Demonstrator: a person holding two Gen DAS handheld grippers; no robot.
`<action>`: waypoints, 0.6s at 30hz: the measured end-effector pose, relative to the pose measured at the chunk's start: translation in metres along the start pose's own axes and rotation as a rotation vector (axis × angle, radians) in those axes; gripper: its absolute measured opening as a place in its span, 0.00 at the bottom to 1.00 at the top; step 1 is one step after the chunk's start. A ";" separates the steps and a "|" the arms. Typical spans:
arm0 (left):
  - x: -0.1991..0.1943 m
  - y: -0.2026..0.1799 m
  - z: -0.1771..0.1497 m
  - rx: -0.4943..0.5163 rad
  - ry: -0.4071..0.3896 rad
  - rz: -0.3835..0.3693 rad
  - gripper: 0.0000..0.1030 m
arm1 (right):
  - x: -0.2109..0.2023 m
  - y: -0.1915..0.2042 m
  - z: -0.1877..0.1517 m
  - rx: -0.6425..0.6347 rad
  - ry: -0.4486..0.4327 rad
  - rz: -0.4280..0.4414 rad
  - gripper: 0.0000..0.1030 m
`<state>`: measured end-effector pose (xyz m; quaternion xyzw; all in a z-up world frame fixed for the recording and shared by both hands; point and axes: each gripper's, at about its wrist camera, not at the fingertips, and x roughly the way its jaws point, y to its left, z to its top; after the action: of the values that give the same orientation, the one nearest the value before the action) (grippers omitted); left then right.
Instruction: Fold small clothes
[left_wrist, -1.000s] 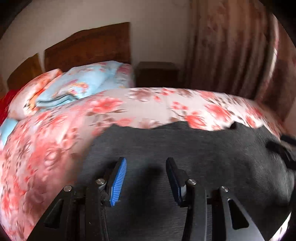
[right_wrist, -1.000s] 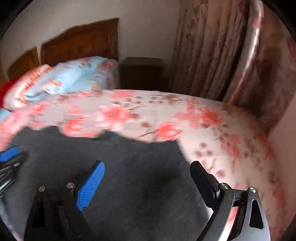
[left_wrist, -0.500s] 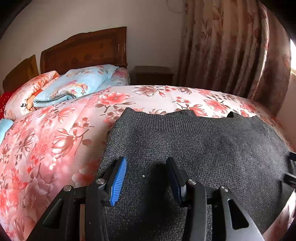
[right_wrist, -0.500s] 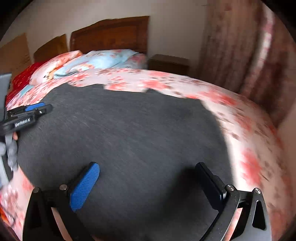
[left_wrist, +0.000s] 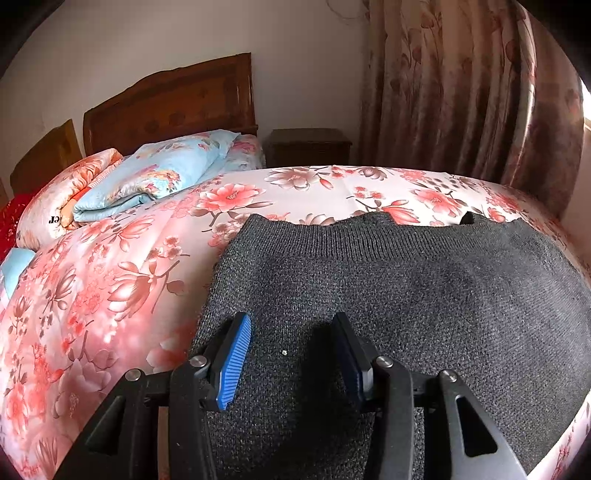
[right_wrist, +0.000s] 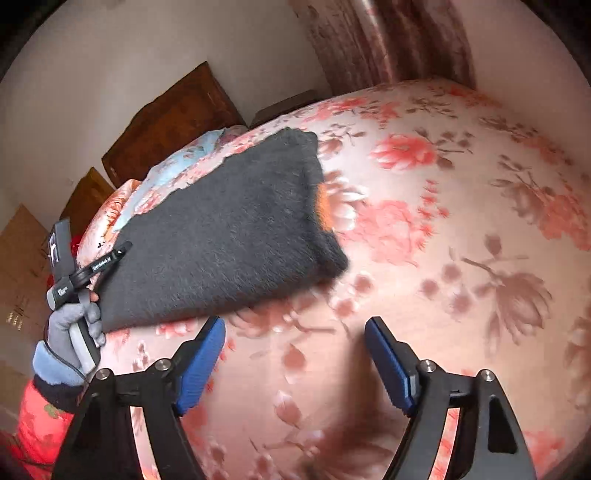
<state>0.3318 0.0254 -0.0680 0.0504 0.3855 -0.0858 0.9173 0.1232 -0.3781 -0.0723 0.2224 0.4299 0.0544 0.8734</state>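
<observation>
A dark grey knitted garment (left_wrist: 406, 295) lies folded flat on the floral bedspread (left_wrist: 110, 288). It also shows in the right wrist view (right_wrist: 221, 236), with an orange patch at its right edge. My left gripper (left_wrist: 291, 354) is open, low over the garment's near left part, holding nothing. It shows at the left of the right wrist view (right_wrist: 92, 266), held by a gloved hand. My right gripper (right_wrist: 295, 354) is open and empty over bare bedspread (right_wrist: 443, 240), to the right of the garment.
Folded quilts and pillows (left_wrist: 147, 177) lie at the bed's head before a wooden headboard (left_wrist: 173, 107). A dark nightstand (left_wrist: 308, 146) stands by the floral curtain (left_wrist: 461, 88). Cardboard boxes (right_wrist: 18, 266) stand far left.
My right gripper has swung off the garment to the right and now hovers over bare bedspread. The left gripper has stayed over the garment, open as before.
</observation>
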 end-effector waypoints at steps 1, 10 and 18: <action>0.000 0.000 0.000 -0.002 0.000 -0.001 0.46 | 0.003 0.002 0.002 -0.005 -0.002 0.022 1.00; 0.000 0.002 0.000 -0.015 0.002 -0.016 0.46 | 0.035 0.013 0.030 0.147 -0.085 0.116 1.00; 0.001 0.005 0.001 -0.029 0.006 -0.041 0.46 | 0.039 0.003 0.034 0.254 -0.042 0.245 1.00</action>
<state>0.3342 0.0303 -0.0681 0.0295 0.3905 -0.0988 0.9148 0.1741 -0.3759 -0.0813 0.3826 0.3847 0.1009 0.8340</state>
